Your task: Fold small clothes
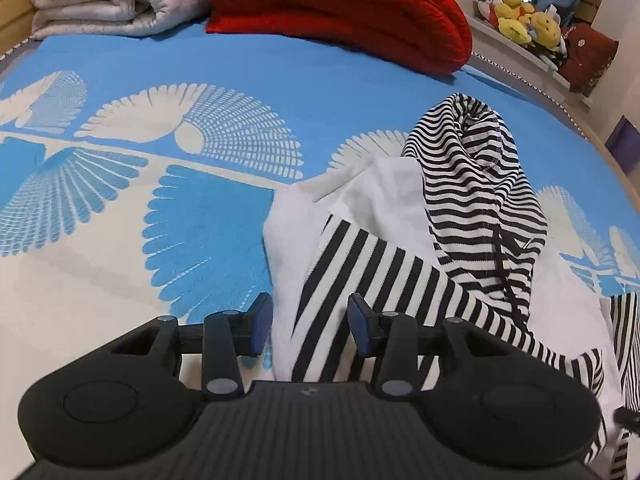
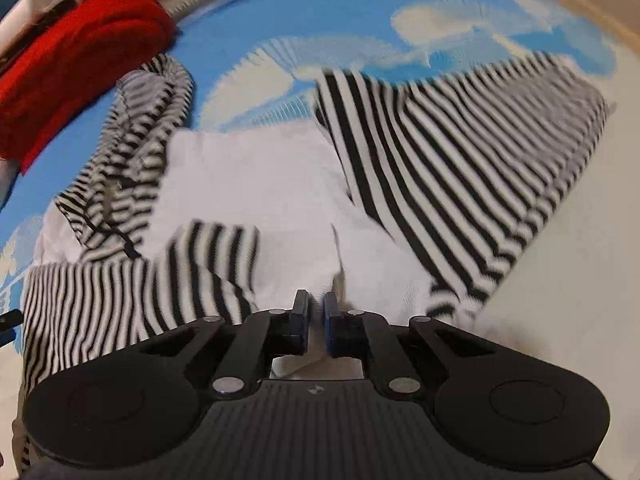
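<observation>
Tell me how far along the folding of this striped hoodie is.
Early stage. Done: little; the striped hoodie lies rumpled on the blue bedspread, hood bunched, sleeves loose. In hand: the right gripper is pinching its white fabric, while the left gripper is open over a striped sleeve. Left: flattening it, folding in sleeves and hood, folding the body.

hooded top [image 1: 472,216] on bedspread [image 1: 160,240], blankets [image 1: 340,4] behind
</observation>
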